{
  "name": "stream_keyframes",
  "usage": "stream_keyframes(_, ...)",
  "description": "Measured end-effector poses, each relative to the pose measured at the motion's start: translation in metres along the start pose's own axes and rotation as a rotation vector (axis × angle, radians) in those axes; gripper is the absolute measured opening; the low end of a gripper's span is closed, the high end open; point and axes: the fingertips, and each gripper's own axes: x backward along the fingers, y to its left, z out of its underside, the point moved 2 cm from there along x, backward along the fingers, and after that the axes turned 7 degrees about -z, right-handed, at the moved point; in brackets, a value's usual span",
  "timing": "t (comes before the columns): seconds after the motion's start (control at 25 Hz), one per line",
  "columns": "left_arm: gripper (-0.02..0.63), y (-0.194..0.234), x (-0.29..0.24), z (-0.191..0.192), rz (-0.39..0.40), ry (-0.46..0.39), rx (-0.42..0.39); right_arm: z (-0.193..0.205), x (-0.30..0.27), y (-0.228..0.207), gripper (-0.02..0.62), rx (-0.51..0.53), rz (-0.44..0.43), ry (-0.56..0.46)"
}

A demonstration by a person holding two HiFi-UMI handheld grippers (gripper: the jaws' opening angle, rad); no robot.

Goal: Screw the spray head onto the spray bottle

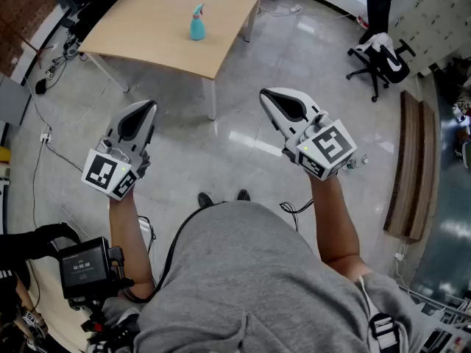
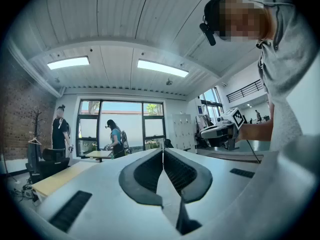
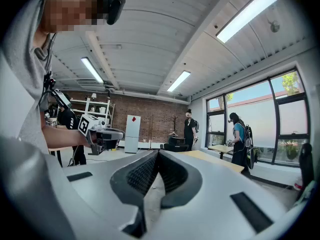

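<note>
While the person stands on the floor (image 1: 250,134) well apart from the desk (image 1: 147,31), the head view places the teal spray bottle (image 1: 197,23) upright near the middle of that desk, alone. Left gripper (image 1: 149,109) and right gripper (image 1: 268,97) are both held level in front of the body, far short of it. Judged by its look, the bottle is small, light plastic: easily tipped, smooth-walled, and likely to yield under a hard squeeze. One gripper should take the body at mid-height while the other takes the spray head at its collar, not the trigger. At this size it cannot be told whether the spray head is seated, loose or off.

Left gripper view: jaws are pressed together with nothing between them. The bottle cannot be picked out, and the near desk edge is cut off low at the left.

Right gripper view: jaws are likewise together and empty. No bottle shows in this view.
</note>
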Motion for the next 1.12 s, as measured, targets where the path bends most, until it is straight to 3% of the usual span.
stream_keyframes(0.92, 0.012, -0.012, 0.005, 0.018, 0.015, 0.03, 0.035, 0.011, 0.006, 0.006, 0.008, -0.063, 0.001, -0.062)
stream_keyframes(1.12, 0.012, 0.014, 0.007, 0.023, 0.042, 0.031, 0.054, 0.008, -0.019, 0.012, 0.008, -0.079, 0.007, -0.049)
